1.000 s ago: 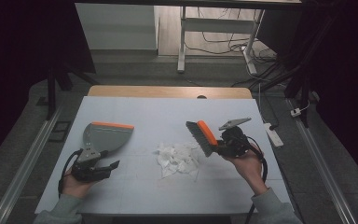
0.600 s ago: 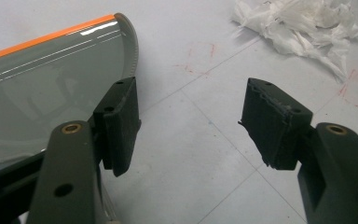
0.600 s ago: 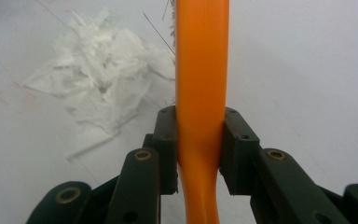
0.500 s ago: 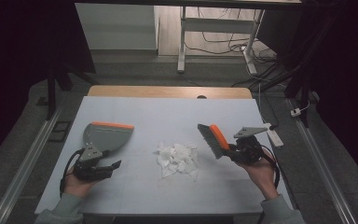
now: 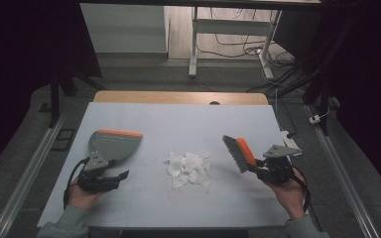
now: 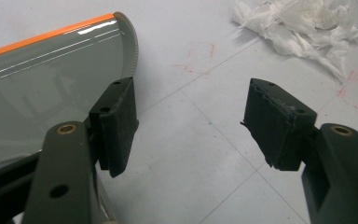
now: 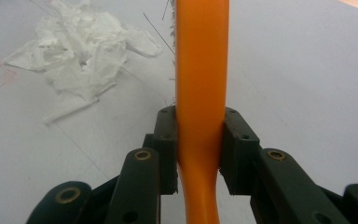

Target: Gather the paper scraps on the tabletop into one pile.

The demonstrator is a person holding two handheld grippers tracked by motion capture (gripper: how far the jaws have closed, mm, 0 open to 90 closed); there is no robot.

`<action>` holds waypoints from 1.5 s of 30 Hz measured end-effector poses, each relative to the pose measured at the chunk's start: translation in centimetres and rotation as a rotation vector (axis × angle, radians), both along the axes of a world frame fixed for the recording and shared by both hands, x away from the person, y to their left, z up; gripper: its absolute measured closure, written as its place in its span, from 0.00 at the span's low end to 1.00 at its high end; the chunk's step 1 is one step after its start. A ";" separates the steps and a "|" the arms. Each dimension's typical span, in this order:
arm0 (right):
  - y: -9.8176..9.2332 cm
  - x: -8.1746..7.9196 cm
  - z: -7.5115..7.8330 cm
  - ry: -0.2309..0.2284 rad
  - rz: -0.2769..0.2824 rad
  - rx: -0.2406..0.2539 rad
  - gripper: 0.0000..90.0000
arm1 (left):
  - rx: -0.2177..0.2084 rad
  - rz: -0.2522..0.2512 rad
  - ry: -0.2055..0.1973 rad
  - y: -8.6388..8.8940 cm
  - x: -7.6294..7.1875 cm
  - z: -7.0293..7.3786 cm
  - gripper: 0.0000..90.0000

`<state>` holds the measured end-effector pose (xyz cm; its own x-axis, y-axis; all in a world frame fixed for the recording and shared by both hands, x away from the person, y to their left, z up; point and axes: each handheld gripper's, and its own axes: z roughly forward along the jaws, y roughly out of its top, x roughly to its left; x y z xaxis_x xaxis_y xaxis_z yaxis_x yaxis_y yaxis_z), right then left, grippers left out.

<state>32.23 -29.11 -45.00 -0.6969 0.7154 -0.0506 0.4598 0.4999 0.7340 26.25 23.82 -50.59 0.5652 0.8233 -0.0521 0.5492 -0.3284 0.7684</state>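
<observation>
Looking down, the high view listed a dustpan (image 5: 113, 145) near the table's (image 5: 178, 111) left edge, torn paper (image 5: 189, 168) at mid-table, bare surface on every side. The left gripper (image 5: 110, 179) lay just nearside of the pan; the right gripper (image 5: 258, 167) held a brush (image 5: 238, 153) well right of the paper.

Left gripper view: jaws spread, having just been opening, nothing between them; the pan's orange lip (image 6: 46, 35) beside one finger.

Right gripper view: jaws pinched the orange handle (image 7: 200, 84); loose bristles showed beside it.
</observation>
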 end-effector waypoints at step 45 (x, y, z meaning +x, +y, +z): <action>-1.2 -1.0 -1.7 -0.070 0.000 0.024 0.79 | 0.005 -0.023 0.003 -0.3 0.0 -0.1 0.39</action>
<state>31.22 -30.29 -46.67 -0.6925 0.7168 -0.0818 0.4069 0.4817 0.7761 26.27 23.56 -50.69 0.5839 0.8103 -0.0496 0.5434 -0.3448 0.7654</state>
